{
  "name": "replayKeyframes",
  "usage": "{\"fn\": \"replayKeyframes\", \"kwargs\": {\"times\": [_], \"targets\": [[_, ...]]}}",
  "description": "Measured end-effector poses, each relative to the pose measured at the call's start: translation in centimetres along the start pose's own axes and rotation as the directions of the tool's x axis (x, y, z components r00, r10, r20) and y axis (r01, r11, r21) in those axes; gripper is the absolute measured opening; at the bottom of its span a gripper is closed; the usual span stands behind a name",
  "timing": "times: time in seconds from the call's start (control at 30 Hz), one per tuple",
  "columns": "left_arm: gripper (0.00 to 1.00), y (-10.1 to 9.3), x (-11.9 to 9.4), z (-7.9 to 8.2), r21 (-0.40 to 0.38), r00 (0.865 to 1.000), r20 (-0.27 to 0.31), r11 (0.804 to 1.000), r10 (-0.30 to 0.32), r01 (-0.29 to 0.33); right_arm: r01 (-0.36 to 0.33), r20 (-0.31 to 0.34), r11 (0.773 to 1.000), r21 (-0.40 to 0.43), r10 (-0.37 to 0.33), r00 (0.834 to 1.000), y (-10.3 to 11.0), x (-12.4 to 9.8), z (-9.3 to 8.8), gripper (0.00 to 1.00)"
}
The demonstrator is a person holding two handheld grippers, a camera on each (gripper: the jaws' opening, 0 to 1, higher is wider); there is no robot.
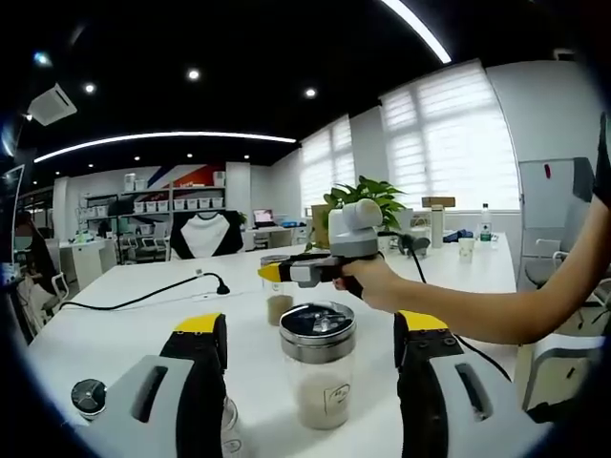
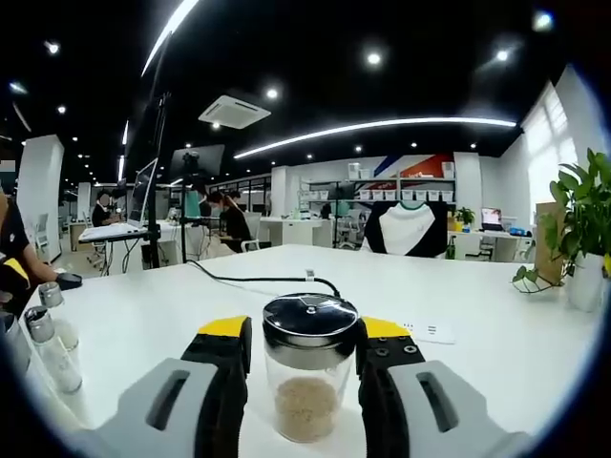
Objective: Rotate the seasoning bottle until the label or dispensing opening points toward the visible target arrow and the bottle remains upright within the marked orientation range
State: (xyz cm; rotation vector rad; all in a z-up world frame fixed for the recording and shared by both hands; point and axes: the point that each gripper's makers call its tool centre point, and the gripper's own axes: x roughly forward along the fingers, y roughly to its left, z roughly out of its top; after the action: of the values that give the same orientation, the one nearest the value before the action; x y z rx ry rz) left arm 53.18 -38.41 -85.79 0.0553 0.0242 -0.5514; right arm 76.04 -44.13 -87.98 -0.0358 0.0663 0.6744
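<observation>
White worktop (image 1: 124,324) in open office, ceiling lights, blinds on windows, shelves at far wall. Seasoning bottle (image 1: 317,363) upright on worktop, steel lid, pale grains inside, between left gripper (image 1: 310,348) jaws, jaws open, not touching. Right gripper (image 2: 304,348) jaws closed against another bottle (image 2: 307,377). Black cable (image 1: 143,294) behind bottle. Potted plant (image 1: 368,196) further back. Small shakers (image 2: 50,348) left of right gripper.

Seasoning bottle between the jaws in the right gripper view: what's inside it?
The seasoning bottle holds a low layer of tan granules, with clear glass above. The metal lid covers the top, so any dispensing holes stay hidden.
</observation>
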Motion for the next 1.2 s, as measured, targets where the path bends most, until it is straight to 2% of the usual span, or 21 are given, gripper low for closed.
{"fn": "replayKeyframes", "kwargs": {"times": [0.33, 0.53, 0.73, 0.8, 0.9, 1.2], "targets": [[0.75, 0.3, -0.1, 0.4, 0.02, 1.0, 0.0, 1.0, 0.013, -0.013, 0.009, 0.0, 1.0, 0.008, -0.009, 1.0, -0.3, 0.7, 0.1, 0.38], [0.75, 0.6, -0.2, 0.2, 0.026, 1.0, -0.023, 1.0, 0.005, -0.004, -0.002, 0.013, 1.0, 0.004, 0.002, 1.0, -0.4, 0.6, 0.2, 0.38], [0.74, 1.2, -0.6, 0.6, 0.008, 1.0, 0.004, 1.0, 0.028, -0.028, -0.011, 0.033, 1.0, -0.022, 0.011, 0.999, -0.1, 0.4, 0.2, 0.37], [0.74, 1.2, -0.7, 0.4, 0.01, 1.0, 0.0, 0.999, 0.031, -0.031, -0.013, 0.046, 1.0, -0.023, 0.014, 0.999, -0.1, 0.3, 0.2, 0.37], [0.74, 1.3, -1.0, -0.1, 0.015, 0.999, -0.021, 0.999, 0.04, -0.04, 0.009, 0.04, 1.0, 0.018, -0.009, 0.999, -0.3, 0.0, 0.1, 0.37], [0.73, 2.0, -1.3, -0.1, 0.023, 0.998, -0.025, 0.998, 0.058, -0.058, 0.004, 0.056, 1.0, -0.003, -0.004, 0.998, 0.0, -0.4, 0.1, 0.37]]}}
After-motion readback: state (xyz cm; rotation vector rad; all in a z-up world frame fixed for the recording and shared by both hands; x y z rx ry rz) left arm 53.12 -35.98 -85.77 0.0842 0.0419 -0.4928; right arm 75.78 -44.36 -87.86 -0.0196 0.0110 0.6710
